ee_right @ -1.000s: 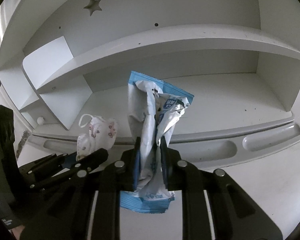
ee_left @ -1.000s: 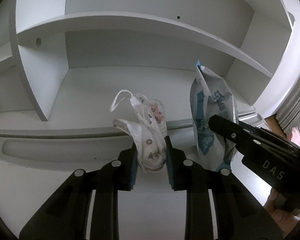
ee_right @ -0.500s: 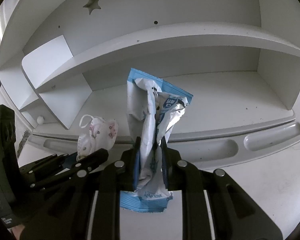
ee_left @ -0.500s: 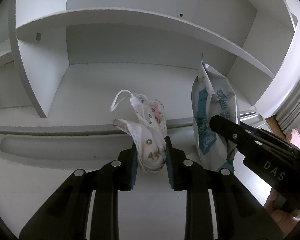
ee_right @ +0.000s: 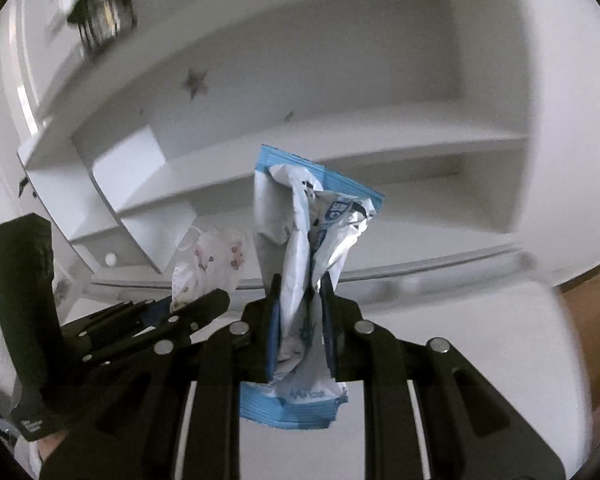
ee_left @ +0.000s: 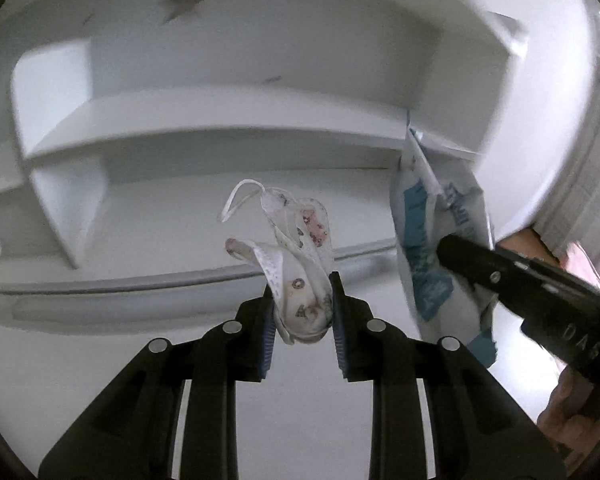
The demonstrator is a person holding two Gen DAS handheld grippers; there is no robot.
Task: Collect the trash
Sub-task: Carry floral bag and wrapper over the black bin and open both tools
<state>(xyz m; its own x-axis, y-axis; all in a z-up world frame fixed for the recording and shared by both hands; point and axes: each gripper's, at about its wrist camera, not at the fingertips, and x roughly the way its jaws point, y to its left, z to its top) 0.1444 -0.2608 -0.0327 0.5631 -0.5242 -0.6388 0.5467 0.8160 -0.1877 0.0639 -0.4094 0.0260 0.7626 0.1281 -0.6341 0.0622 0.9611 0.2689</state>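
My left gripper [ee_left: 302, 300] is shut on a crumpled white face mask [ee_left: 300, 264] with small printed figures; its ear loop sticks up to the left. My right gripper [ee_right: 300, 300] is shut on a crumpled blue and white wrapper [ee_right: 304, 256], which stands up between the jaws. In the left wrist view the wrapper [ee_left: 432, 240] and the right gripper [ee_left: 460, 256] are at the right. In the right wrist view the mask [ee_right: 208, 264] and the left gripper [ee_right: 198, 304] are at the left. Both grippers are held above a white desk top [ee_left: 300, 408].
A white shelf unit [ee_left: 220, 108] with star cut-outs rises behind the desk, with a divider [ee_left: 68, 200] at the left. A dark blurred object [ee_right: 100, 12] sits on top of the unit. A groove tray [ee_right: 420, 280] runs along the desk's back edge.
Both grippers have pulled back and tilted up from the shelves with their loads; more of the upper shelf unit shows now. The view is motion-blurred.
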